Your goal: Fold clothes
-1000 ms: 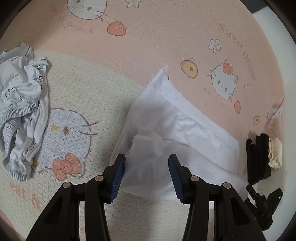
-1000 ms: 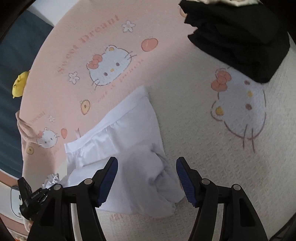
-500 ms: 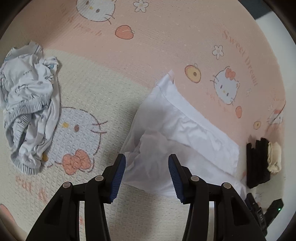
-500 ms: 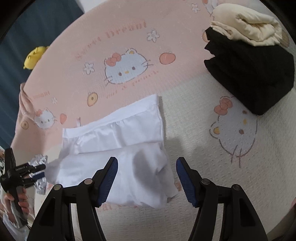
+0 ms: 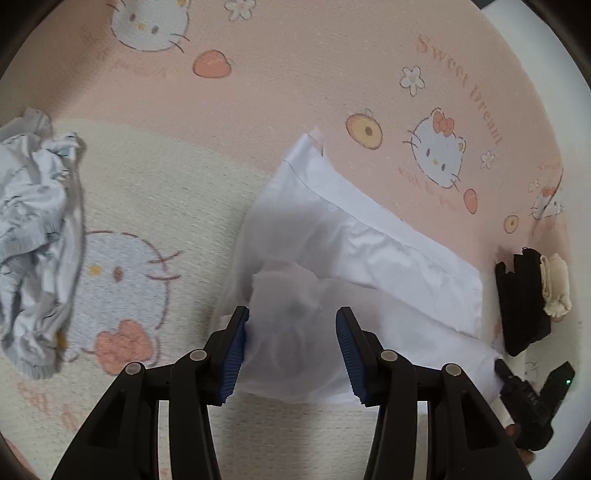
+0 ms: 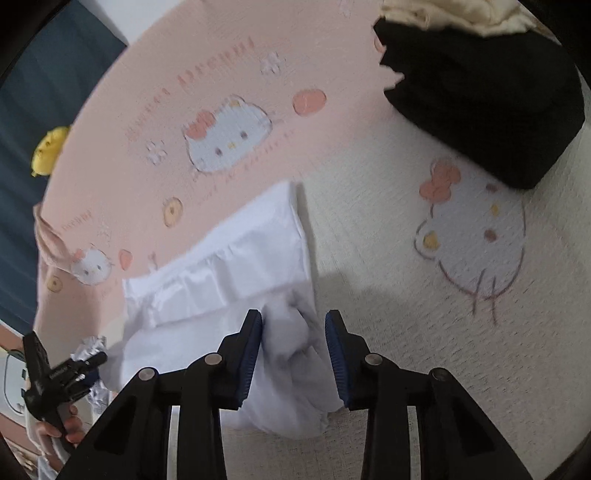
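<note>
Pink and cream woven bedding printed with cartoon cat faces, flowers and peaches [image 5: 258, 92] fills both wrist views, its cream band running across the lower half of each frame. On it lies a thin white garment with a stitched hem [image 5: 354, 254], partly folded; in the left wrist view it stretches from the centre down to the lower right, and in the right wrist view it sits at centre left, reaching the bottom middle [image 6: 229, 273]. The left gripper with black arms and blue ribbed pads [image 5: 291, 350] stands at the bottom centre of its view, jaws partly apart, with a bunched corner of the white cloth between them; the cloth touches the left pad, but whether the pads actually press on it cannot be told. The right gripper of the same build [image 6: 293, 354] is at the bottom centre of its view, its jaws closing around a gathered lump of the white fabric, which touches the left pad, with a slim gap at the right one. A crumpled pale blue-grey printed garment [image 5: 33, 236] lies at the left edge of the left view. A folded black garment [image 6: 480, 99] with a cream one on top [image 6: 454, 14] occupies the upper right of the right view.
</note>
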Demonstrator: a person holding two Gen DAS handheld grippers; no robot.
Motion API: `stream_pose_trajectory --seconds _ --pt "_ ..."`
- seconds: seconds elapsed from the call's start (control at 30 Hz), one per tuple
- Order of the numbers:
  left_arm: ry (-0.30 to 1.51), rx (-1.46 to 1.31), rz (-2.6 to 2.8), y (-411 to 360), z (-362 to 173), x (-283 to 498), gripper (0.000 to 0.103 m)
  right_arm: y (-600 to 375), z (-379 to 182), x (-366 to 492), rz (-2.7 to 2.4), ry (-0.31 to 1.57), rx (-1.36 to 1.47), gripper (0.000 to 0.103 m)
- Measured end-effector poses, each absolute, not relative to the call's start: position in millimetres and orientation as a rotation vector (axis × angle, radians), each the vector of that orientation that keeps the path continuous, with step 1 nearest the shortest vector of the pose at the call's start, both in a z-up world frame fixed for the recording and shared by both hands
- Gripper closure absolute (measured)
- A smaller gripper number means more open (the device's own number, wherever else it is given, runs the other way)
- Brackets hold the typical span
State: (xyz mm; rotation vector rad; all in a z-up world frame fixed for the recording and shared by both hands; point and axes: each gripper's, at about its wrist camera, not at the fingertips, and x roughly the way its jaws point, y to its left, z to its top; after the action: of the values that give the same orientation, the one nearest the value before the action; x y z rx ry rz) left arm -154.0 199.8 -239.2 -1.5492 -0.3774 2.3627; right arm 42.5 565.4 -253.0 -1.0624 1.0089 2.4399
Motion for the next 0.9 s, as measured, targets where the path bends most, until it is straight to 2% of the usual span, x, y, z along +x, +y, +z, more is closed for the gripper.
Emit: stream_pose_trajectory --seconds 0.1,0.27,0.3,0.33,0.37,0.47,0.63,0.77,0.9 --pt "-0.385 -1.555 2.338 203 -242 -161 0.059 564 -255 37 2.449 0.973 -1.089 0.072" --pt "-0.366 -1.584 2.341 205 -252 -168 0.059 562 -259 36 2.464 1.02 -1.1 0.078" --pt "-0.371 -1.564 2.363 203 -252 -167 0.064 560 -259 34 2.47 0.996 -1.108 0.081" --pt "-0.378 -1.54 2.386 201 -251 -166 0.086 557 -258 33 2.476 0.963 -1.113 0.083" --pt "-0.39 -1.517 2.407 200 -249 -165 0.091 555 -257 32 2.481 0.93 -1.116 0.085" --pt "-0.455 -1.421 2.438 194 -236 -158 0.091 551 -251 33 2.523 0.909 -1.078 0.088" --pt "-0.406 -1.339 2.491 192 -217 -147 0.092 548 -237 39 2.617 0.909 -0.997 0.089" --pt "-0.419 -1.377 2.511 186 -230 -157 0.092 550 -246 33 2.525 0.857 -1.102 0.089" --pt "-0.359 -1.503 2.504 191 -255 -169 0.091 563 -266 30 2.4 0.916 -1.204 0.09"
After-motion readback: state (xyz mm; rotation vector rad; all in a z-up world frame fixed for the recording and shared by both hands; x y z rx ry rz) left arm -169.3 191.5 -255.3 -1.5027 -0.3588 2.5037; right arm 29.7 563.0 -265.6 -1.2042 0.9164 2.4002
